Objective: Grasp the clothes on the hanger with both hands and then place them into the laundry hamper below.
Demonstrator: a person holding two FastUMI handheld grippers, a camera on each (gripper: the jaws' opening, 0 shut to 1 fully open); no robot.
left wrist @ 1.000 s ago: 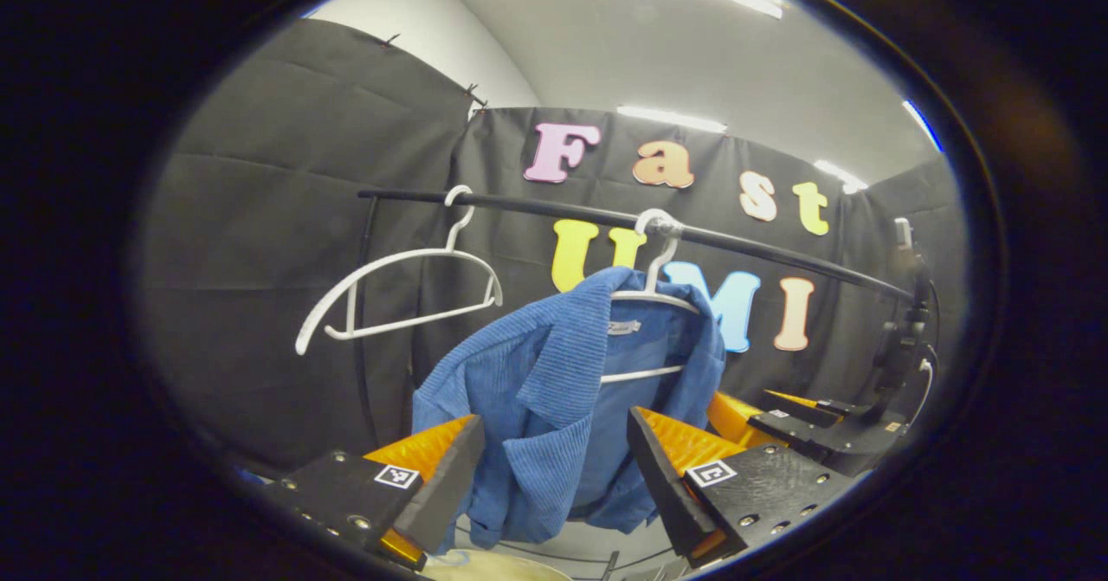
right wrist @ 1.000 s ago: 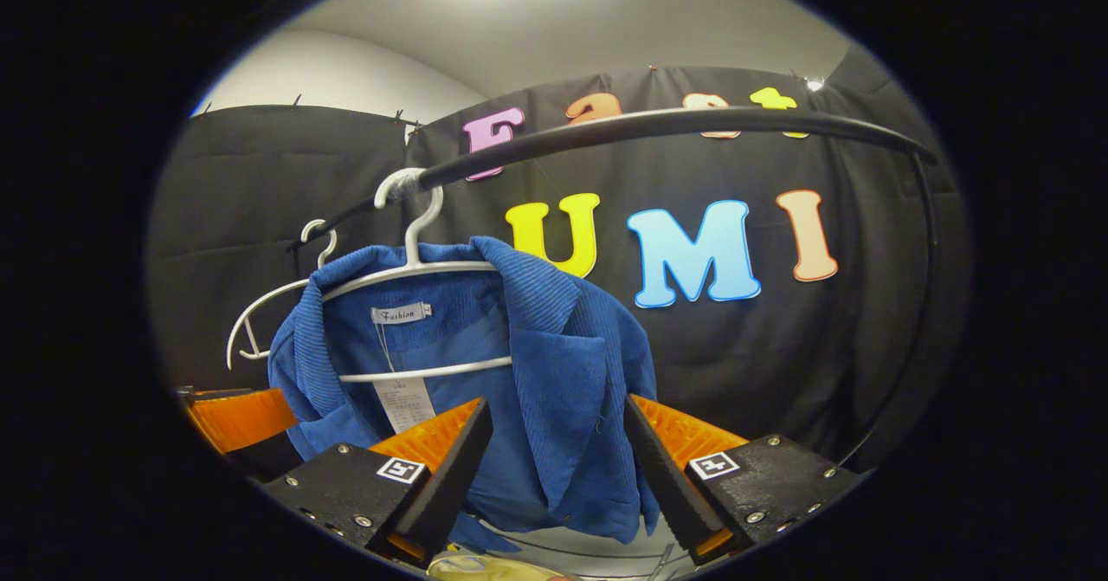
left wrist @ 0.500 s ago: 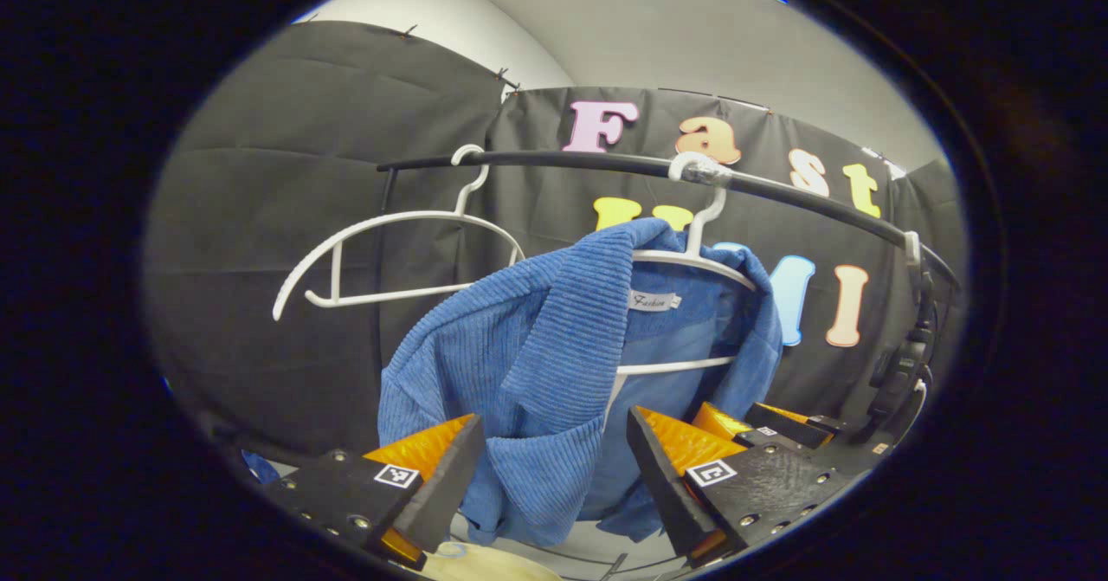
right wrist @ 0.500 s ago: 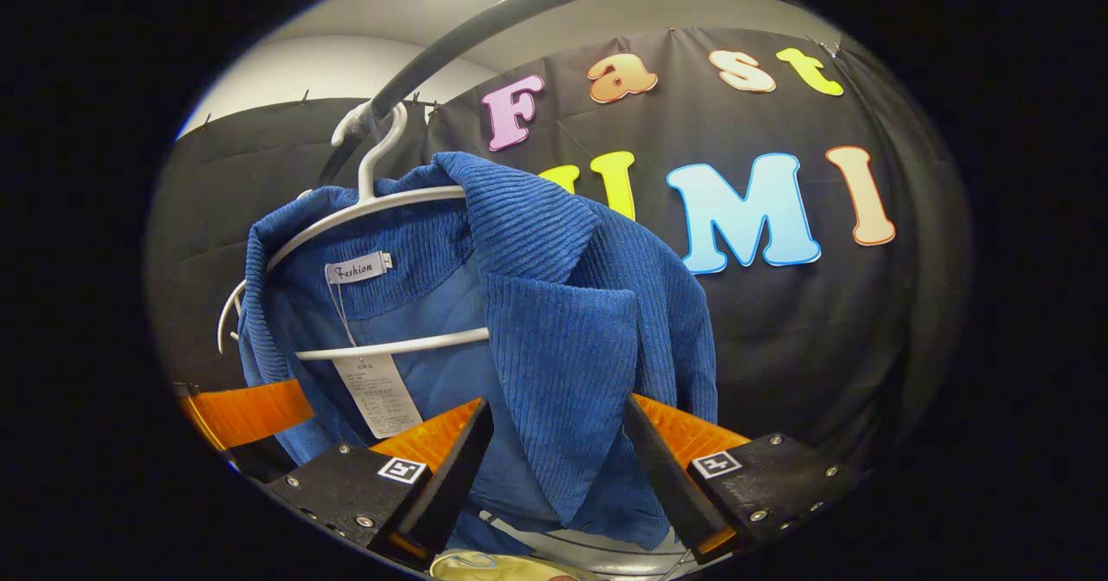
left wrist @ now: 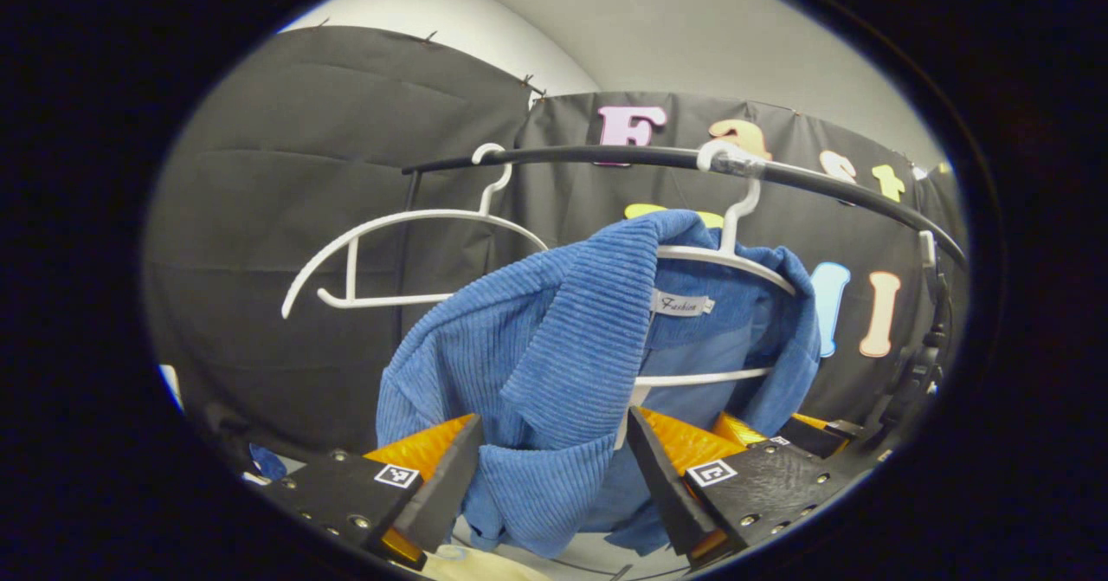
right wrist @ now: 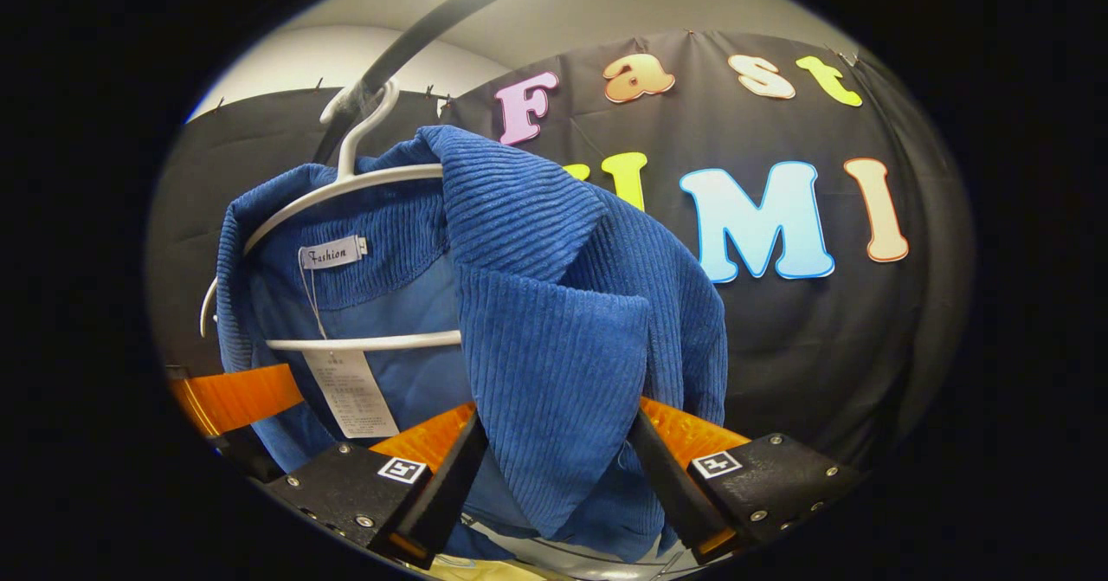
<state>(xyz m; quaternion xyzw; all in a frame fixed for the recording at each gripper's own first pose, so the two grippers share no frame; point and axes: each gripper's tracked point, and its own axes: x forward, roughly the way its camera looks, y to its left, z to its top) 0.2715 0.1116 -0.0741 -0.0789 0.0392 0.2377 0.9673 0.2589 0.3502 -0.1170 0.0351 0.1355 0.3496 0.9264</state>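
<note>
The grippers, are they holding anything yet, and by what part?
Nothing is held. The left gripper and the right gripper are open, and a front lapel of the blue jacket hangs between each one's fingers, not clamped.

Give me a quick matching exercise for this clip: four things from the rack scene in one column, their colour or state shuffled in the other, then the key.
Things:
1. jacket
2. empty hanger
3. rail
4. left gripper

States:
A. black, carrying both hanger hooks
B. white, nothing on it
C. blue corduroy, draped on a white hanger
D. open, fingers either side of a blue fold

Pairs: 1-C, 2-B, 3-A, 4-D
</note>
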